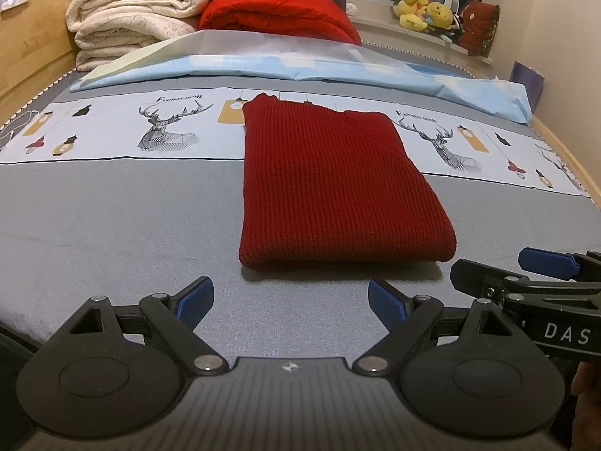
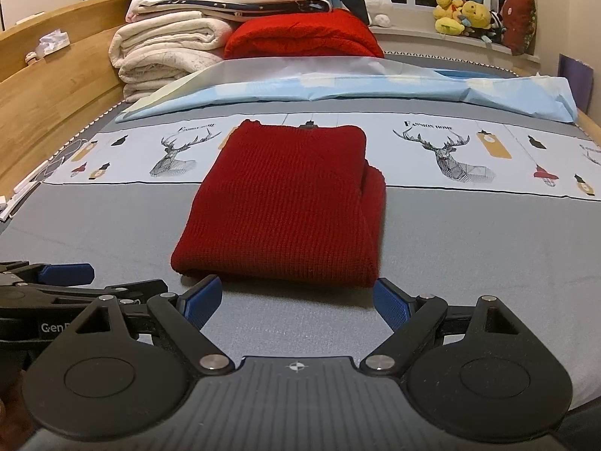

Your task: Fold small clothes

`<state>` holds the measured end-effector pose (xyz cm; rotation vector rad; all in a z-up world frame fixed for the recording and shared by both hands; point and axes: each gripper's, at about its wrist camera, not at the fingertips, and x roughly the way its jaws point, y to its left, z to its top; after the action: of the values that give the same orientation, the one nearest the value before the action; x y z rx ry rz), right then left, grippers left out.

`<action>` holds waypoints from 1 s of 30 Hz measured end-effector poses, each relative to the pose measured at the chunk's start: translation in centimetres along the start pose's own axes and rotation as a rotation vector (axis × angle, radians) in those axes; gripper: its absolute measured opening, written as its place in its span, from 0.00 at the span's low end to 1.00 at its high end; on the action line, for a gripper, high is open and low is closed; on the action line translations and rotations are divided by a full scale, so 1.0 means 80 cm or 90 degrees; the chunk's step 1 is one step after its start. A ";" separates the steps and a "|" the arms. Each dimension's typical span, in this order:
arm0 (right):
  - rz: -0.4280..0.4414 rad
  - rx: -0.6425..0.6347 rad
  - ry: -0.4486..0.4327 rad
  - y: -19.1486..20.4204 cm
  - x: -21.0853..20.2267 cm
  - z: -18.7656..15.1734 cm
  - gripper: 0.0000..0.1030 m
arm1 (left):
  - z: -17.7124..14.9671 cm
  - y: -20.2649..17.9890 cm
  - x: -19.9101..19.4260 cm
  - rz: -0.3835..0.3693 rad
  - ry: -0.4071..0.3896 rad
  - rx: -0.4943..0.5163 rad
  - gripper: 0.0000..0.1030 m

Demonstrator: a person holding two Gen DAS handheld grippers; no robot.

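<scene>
A dark red knitted sweater point(image 1: 330, 184) lies folded into a neat rectangle on the grey bed sheet point(image 1: 112, 225); it also shows in the right wrist view point(image 2: 289, 203). My left gripper point(image 1: 291, 302) is open and empty, just in front of the sweater's near edge and a little to its left. My right gripper point(image 2: 296, 300) is open and empty, right at the sweater's near edge. The right gripper also shows at the right of the left wrist view point(image 1: 526, 274), and the left gripper at the left of the right wrist view point(image 2: 67, 278).
At the head of the bed lie a light blue duvet point(image 1: 300, 67), stacked cream blankets point(image 1: 131, 22) and a red blanket point(image 1: 278, 15). A wooden bed frame point(image 2: 49, 86) runs along the left. Plush toys point(image 2: 462, 15) sit on the windowsill.
</scene>
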<state>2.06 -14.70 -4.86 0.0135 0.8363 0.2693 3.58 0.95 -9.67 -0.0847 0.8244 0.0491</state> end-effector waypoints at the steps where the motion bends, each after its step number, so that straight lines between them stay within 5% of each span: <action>1: 0.000 0.001 0.000 0.000 0.000 0.000 0.86 | 0.000 0.000 0.000 0.000 0.000 0.000 0.89; 30: 0.001 0.010 0.010 0.002 0.007 -0.001 0.86 | 0.001 -0.001 0.002 -0.001 0.001 -0.001 0.89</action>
<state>2.35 -14.42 -5.29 0.0265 0.8538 0.2650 3.75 0.87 -9.68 -0.0868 0.8255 0.0479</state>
